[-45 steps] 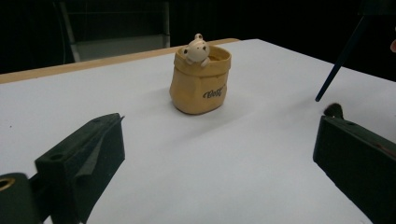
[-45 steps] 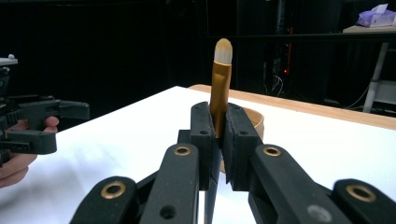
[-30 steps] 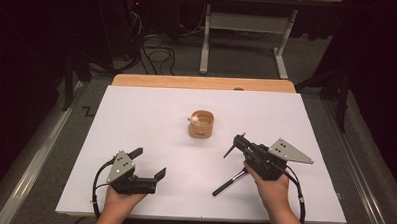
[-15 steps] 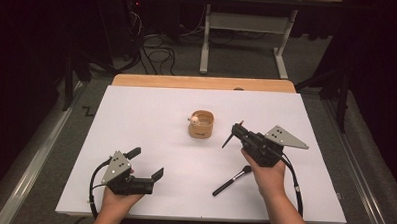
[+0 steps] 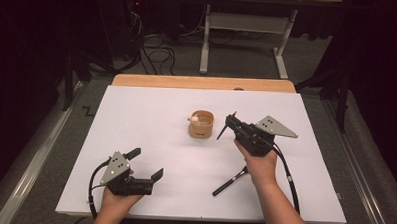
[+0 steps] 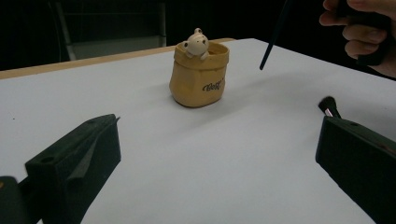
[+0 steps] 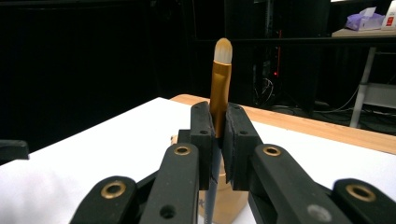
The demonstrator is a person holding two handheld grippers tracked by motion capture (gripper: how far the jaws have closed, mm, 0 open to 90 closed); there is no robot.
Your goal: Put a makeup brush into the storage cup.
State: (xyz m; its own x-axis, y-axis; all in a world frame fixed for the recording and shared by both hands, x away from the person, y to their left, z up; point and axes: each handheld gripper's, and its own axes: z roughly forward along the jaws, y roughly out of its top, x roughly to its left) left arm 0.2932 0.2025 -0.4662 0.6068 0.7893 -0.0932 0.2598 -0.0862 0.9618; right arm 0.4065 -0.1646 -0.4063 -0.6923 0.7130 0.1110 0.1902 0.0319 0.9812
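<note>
A small tan pot (image 5: pixel 201 124) with a bear figure on its rim stands mid-table; the left gripper view has the pot (image 6: pixel 199 74) straight ahead. My right gripper (image 5: pixel 230 121) hovers just right of it, shut on a thin brush (image 5: pixel 221 133) whose dark handle slants down toward the pot. In the right gripper view the brush (image 7: pixel 221 79) has a gold ferrule and pale bristles pointing up between the closed pads, with my right gripper (image 7: pixel 218 135) over the pot (image 7: pixel 231 205). My left gripper (image 5: pixel 147 162) rests near the front left, open and holding nothing.
A second, black brush (image 5: pixel 230 181) lies on the white table (image 5: pixel 136 115) beside my right forearm; its bristle tip (image 6: pixel 329 106) shows in the left gripper view. A wooden strip (image 5: pixel 202 83) runs along the far edge. Dark floor, cables and a desk frame lie beyond.
My right gripper has carried the gold brush away from me and slightly left, closer to the pot. The black brush stayed on the table. My left gripper has not moved.
</note>
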